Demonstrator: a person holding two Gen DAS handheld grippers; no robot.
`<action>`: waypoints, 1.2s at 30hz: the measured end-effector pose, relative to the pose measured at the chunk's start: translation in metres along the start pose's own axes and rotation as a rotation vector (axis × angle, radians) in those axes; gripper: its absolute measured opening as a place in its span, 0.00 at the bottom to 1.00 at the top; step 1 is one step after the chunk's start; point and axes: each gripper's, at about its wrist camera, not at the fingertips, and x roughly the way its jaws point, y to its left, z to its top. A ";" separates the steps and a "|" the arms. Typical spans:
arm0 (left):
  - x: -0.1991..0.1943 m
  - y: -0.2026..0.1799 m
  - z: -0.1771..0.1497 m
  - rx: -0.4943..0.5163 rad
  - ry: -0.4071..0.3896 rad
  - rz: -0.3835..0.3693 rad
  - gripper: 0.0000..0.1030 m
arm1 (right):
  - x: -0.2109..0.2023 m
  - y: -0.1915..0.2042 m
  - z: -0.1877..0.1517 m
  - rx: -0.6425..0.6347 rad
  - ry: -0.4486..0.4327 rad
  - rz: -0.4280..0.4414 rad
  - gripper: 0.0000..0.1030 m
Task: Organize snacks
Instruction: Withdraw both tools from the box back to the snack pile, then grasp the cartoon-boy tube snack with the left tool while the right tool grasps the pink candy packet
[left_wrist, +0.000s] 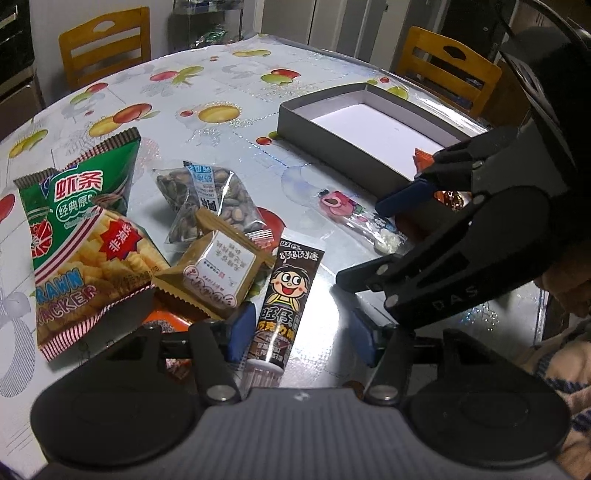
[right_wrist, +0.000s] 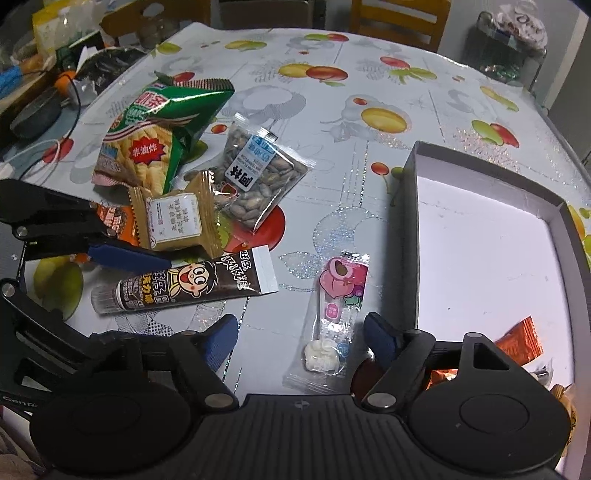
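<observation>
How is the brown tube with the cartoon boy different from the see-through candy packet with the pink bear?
The brown tube is dark and opaque; the bear packet is clear, showing a white candy inside. The tube lies crosswise in the right wrist view, the packet nearly lengthwise. The tube looks longer. Both lie flat on the table, outside the box.

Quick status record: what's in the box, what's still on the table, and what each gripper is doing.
box: open, on the table; orange packets in its near corner
on the table: prawn crackers, seed packet, tan packet, chocolate tube, pink candy
left gripper: open, chocolate tube between its fingers, no clear grip
right gripper: open, pink candy between its fingers, not gripped
</observation>
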 end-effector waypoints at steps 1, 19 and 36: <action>0.000 0.000 -0.001 0.000 -0.003 0.002 0.53 | 0.000 0.000 0.000 -0.002 -0.001 0.000 0.74; 0.001 -0.014 -0.005 0.049 -0.010 0.062 0.37 | -0.007 -0.009 -0.006 0.015 -0.032 0.031 0.29; -0.006 -0.021 -0.010 -0.008 0.001 0.066 0.19 | -0.015 -0.014 -0.014 0.034 -0.035 0.102 0.13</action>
